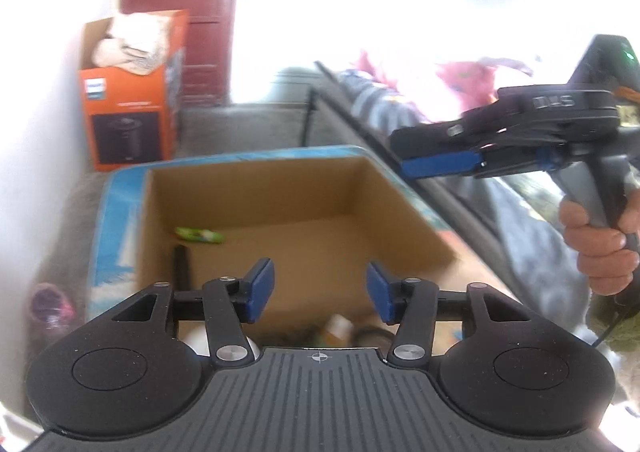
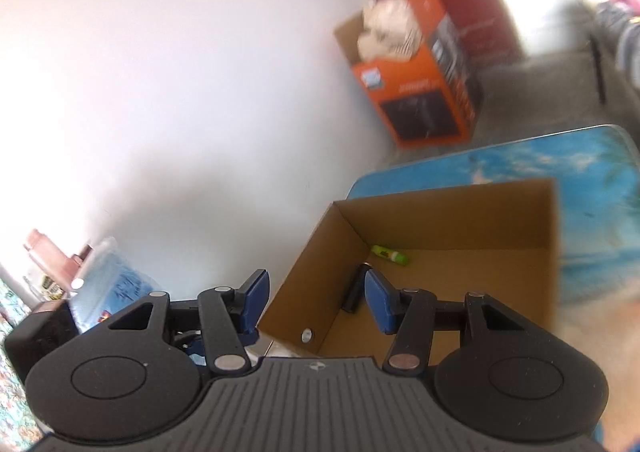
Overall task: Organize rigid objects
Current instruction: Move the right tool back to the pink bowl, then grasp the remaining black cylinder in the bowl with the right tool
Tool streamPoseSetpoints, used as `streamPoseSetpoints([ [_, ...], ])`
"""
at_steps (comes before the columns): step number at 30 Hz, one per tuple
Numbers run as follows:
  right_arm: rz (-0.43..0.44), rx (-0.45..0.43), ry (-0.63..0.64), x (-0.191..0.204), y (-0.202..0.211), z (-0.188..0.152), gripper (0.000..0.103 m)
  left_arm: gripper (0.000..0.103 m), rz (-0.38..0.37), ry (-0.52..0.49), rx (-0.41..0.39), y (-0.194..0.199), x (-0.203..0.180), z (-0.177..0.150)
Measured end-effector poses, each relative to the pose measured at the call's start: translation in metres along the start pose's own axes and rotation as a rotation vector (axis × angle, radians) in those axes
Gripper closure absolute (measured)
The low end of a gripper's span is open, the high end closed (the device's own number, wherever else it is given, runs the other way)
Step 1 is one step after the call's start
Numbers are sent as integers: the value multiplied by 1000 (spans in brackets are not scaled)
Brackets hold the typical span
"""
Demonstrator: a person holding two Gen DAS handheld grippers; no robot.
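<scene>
An open cardboard box [image 1: 304, 188] stands on a blue-patterned table [image 1: 116, 212]. On its floor lie a green tube-like object [image 1: 199, 235] and a black stick-shaped object [image 1: 182, 266]. My left gripper [image 1: 320, 292] hangs above the box's near side, open, with nothing between its blue pads. Under it show a white round thing [image 1: 196, 340] and a small orange-topped bottle [image 1: 338, 328], both blurred. In the right wrist view my right gripper [image 2: 316, 300] is open and empty over the box's [image 2: 460, 212] left corner, with the green object [image 2: 390, 255] and black object [image 2: 354, 288] beyond it.
A hand [image 1: 596, 248] holds the right gripper [image 1: 408, 160] above the box's right edge. An orange carton [image 1: 128, 112] with crumpled stuffing stands on the floor by the white wall and red door. Clothes lie on a dark surface [image 1: 400, 104] at the right. A clear plastic container [image 2: 108, 276] sits at the left.
</scene>
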State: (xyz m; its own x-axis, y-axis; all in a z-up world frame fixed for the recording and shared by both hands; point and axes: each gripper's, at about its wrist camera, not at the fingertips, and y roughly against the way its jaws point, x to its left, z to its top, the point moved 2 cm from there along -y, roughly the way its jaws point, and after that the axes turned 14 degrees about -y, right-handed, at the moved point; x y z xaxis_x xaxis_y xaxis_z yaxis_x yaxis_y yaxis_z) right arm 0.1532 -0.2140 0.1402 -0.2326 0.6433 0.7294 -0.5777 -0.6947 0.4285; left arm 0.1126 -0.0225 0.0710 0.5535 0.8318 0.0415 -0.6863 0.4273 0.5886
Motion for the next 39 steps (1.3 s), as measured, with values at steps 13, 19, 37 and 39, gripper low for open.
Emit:
streamPoseSetpoints([
  [13,-171,-145,-239,-108,40,-142,49,57,-50,-170,167,-56,-110,-76],
  [19,-183,-103,-250,-123,21,-149,55,65,-55,-193,184,-67,-120,-82],
  [37,-147,-50,-163,-116,-2,-156,79,73,-58,-229,234,-88,-125,-90],
  [39,-145,-44,-161,-115,-2,-156,79,73,-55,-231,231,-90,-125,-89],
])
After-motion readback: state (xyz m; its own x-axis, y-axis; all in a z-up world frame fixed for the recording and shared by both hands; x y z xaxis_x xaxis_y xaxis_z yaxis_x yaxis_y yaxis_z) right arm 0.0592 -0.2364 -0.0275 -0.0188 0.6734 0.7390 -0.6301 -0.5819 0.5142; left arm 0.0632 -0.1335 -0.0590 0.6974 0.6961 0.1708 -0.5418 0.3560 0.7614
